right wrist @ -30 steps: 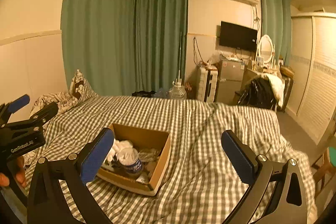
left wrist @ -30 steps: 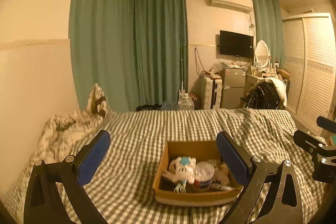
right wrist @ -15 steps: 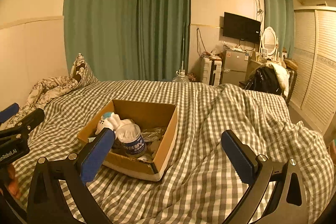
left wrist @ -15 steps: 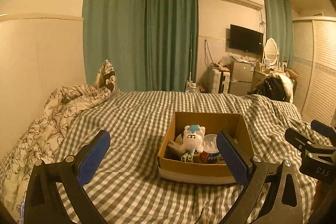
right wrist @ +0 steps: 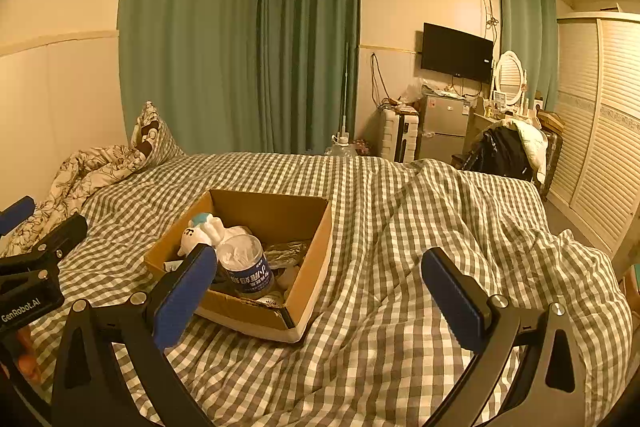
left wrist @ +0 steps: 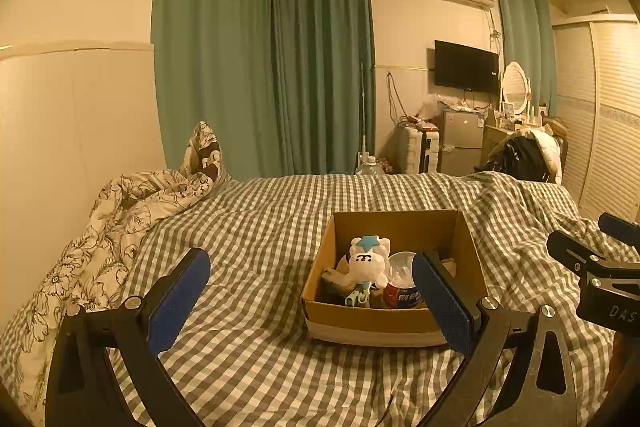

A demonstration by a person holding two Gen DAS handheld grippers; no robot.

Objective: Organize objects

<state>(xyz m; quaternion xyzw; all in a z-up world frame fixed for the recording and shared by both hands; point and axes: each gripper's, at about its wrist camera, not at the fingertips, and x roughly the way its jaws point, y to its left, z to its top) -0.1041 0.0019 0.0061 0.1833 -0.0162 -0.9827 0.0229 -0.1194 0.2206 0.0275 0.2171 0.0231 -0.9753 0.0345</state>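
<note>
Both views have closed in on the cardboard box (left wrist: 394, 319), now at 5 o'clock on the checked bed (left wrist: 260, 227). It holds a plush toy (left wrist: 368, 263) and a cylindrical can (right wrist: 248, 265); nothing removed yet. Left tongs (left wrist: 310, 301) and right tongs (right wrist: 320, 293) gape wide, empty.

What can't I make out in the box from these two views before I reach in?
- Box bottom, left view: near wall and the left gripper's right finger cover it.
- Can, left view: half hidden behind that finger; label too small to read in either view.
- Plush, right view: lower body hidden by the can and the right gripper's left finger.
- Silvery wrapper, right view: crumpled, contents unclear.
</note>
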